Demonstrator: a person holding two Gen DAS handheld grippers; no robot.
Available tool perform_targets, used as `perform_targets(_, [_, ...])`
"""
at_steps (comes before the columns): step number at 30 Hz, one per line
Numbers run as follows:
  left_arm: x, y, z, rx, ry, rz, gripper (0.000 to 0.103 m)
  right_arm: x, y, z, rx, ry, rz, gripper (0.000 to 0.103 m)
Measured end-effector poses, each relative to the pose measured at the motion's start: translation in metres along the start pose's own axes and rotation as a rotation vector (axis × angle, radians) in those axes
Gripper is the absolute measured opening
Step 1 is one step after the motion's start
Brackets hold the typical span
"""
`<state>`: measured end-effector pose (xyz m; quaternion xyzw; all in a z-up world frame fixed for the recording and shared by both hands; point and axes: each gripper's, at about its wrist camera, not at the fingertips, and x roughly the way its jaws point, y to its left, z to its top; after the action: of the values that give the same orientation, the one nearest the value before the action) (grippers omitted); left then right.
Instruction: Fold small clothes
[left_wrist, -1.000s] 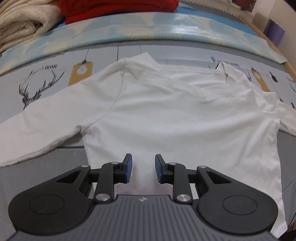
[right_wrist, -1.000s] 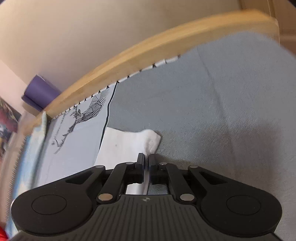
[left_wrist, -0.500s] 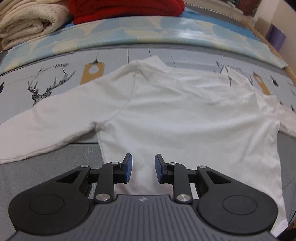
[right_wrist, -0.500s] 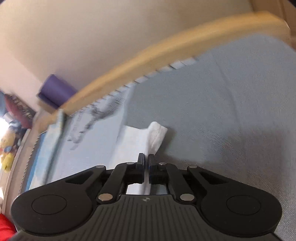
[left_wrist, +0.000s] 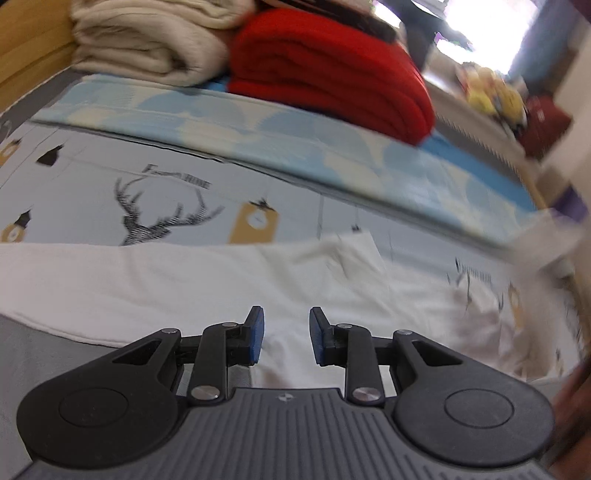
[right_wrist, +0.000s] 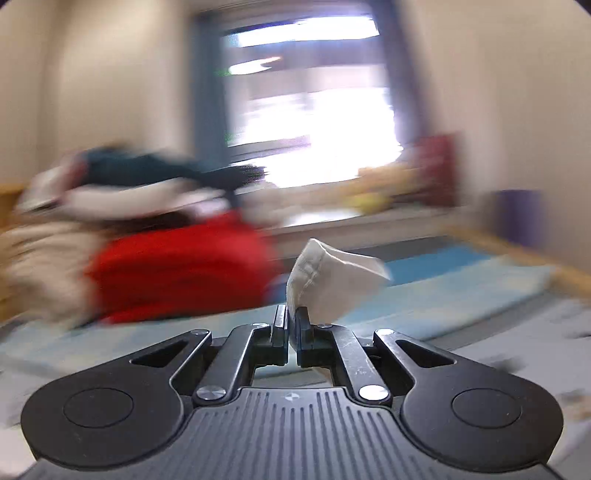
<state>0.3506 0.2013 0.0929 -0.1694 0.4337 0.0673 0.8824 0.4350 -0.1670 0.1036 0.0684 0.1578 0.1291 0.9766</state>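
Note:
A small white long-sleeved shirt (left_wrist: 184, 280) lies spread on the deer-print sheet (left_wrist: 159, 210), one sleeve stretching off to the left. My left gripper (left_wrist: 284, 321) hovers over the shirt's near part; its blue pads (left_wrist: 256, 332) stand apart with nothing between them. My right gripper (right_wrist: 291, 314) is raised off the bed and shut on the white sleeve cuff (right_wrist: 332, 280), which sticks up past the fingertips. In the left wrist view the lifted sleeve is a white blur (left_wrist: 546, 240) at the right edge.
A folded red blanket (left_wrist: 325, 70) and a cream blanket (left_wrist: 147, 40) are stacked at the back on a light blue mat (left_wrist: 295, 147). A bright window (right_wrist: 310, 110) and toys on its sill lie beyond. A person's hand (left_wrist: 576, 398) shows at the lower right.
My right gripper has swung up off the grey sheet and round toward the window, carrying the sleeve cuff. My left gripper has risen and shifted toward the shirt's left sleeve, still open.

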Motion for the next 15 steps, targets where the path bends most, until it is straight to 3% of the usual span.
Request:
perform_targets(3, [-0.003,0.017,0.011,-0.064,0.007,-0.02,0.03,0.038,0.081,-0.063,0.054,0.345,0.257,0.013])
perform_targets(5, [-0.003,0.026,0.015,-0.099,0.018,-0.035,0.03,0.055,0.117,-0.108,0.049,0.619,0.342,0.013])
perform_targets(7, [-0.005,0.032,0.016,-0.116,0.029,-0.051,0.03,0.048,0.139,-0.133,-0.053,0.766,0.384,0.013])
perform_targets(9, [-0.006,0.033,0.017,-0.116,0.032,-0.064,0.03,0.029,0.144,-0.129,-0.161,0.755,0.406,0.013])
perform_targets(11, [-0.004,0.033,0.016,-0.108,0.034,-0.068,0.03,0.014,0.123,-0.107,-0.179,0.74,0.406,0.015])
perform_targets(13, [0.001,0.031,0.015,-0.11,0.046,-0.066,0.03,0.0,0.094,-0.082,-0.197,0.696,0.352,0.016])
perform_targets(15, [0.007,0.028,0.013,-0.108,0.064,-0.071,0.03,-0.007,0.056,-0.05,-0.19,0.637,0.254,0.03])
